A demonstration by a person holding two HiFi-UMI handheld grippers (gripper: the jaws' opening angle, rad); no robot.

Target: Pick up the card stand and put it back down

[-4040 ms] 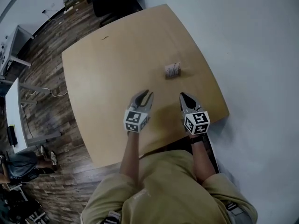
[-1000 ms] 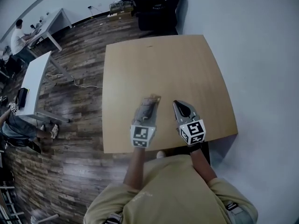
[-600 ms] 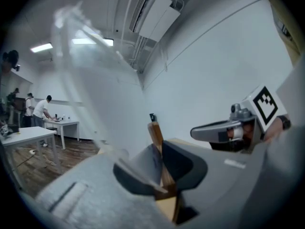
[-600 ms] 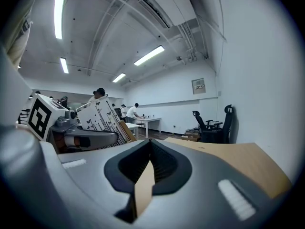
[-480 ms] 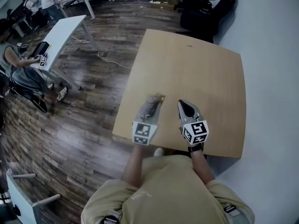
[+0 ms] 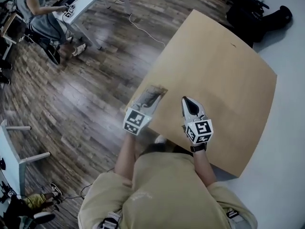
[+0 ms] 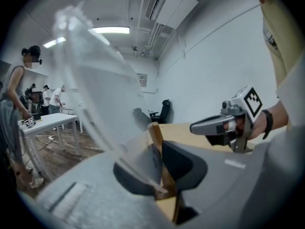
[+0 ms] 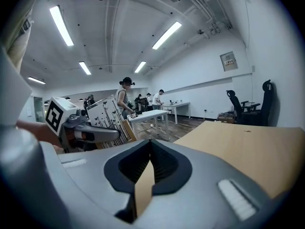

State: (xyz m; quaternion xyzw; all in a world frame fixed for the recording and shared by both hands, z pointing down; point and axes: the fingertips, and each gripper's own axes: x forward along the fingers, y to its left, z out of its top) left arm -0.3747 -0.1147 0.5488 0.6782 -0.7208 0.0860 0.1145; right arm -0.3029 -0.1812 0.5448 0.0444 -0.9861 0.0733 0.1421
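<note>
At the edge of the tabletop, the left gripper pinches the raised card stand in narrow jaws, the right gripper has its jaws together and empty, and a loose grip could probably drop the stand to the floor.
</note>
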